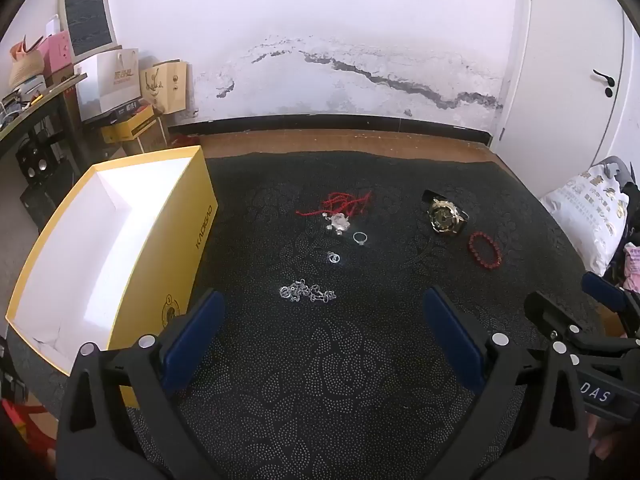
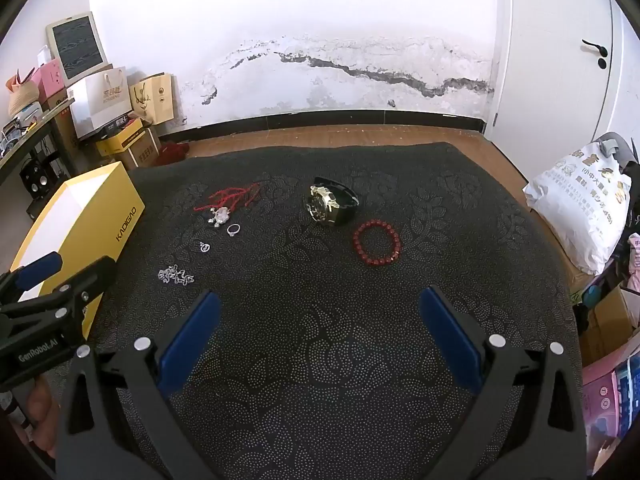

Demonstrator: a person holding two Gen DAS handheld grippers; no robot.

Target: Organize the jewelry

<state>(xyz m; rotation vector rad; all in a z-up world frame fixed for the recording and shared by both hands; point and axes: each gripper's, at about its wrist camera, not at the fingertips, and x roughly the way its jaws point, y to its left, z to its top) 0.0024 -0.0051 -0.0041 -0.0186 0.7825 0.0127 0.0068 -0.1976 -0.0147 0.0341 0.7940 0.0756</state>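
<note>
Both wide-open grippers are hovering, the left gripper (image 1: 320,336) nearer the tangled silver chain (image 1: 307,293) just ahead.

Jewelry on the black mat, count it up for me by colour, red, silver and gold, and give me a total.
Red: 2, the cord necklace and the bead bracelet
Silver: 3, the ring, the small charm and the chain
Gold: 1, the watch
Total: 6
</note>
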